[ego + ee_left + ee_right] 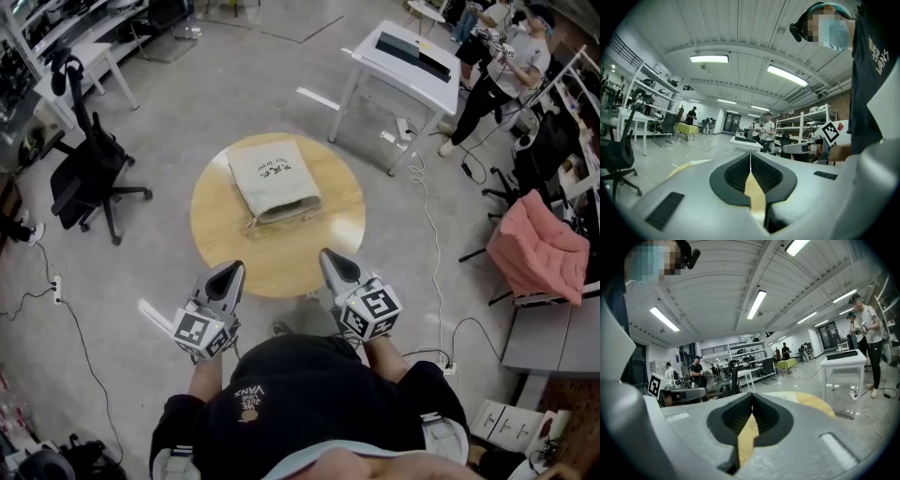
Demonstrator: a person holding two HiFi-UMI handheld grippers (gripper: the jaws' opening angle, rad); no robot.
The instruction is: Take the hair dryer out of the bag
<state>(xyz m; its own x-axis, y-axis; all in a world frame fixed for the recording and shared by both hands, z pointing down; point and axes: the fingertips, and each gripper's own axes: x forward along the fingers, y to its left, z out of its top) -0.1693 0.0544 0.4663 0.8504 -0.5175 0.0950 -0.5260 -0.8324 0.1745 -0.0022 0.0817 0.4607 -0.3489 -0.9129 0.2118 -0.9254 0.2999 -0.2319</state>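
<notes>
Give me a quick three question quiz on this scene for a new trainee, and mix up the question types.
1. True or false: the cloth bag lies on the round table, and neither gripper touches it.
2. Pick one. The jaws of the left gripper and the right gripper are: A, both shut with nothing between them; B, both wide open; C, left shut on the bag, right open.
3. Short answer: in the head view, what piece of furniture stands on the floor to the left of the table?

Key: 1 true. 2 A. 3 the black office chair.
</notes>
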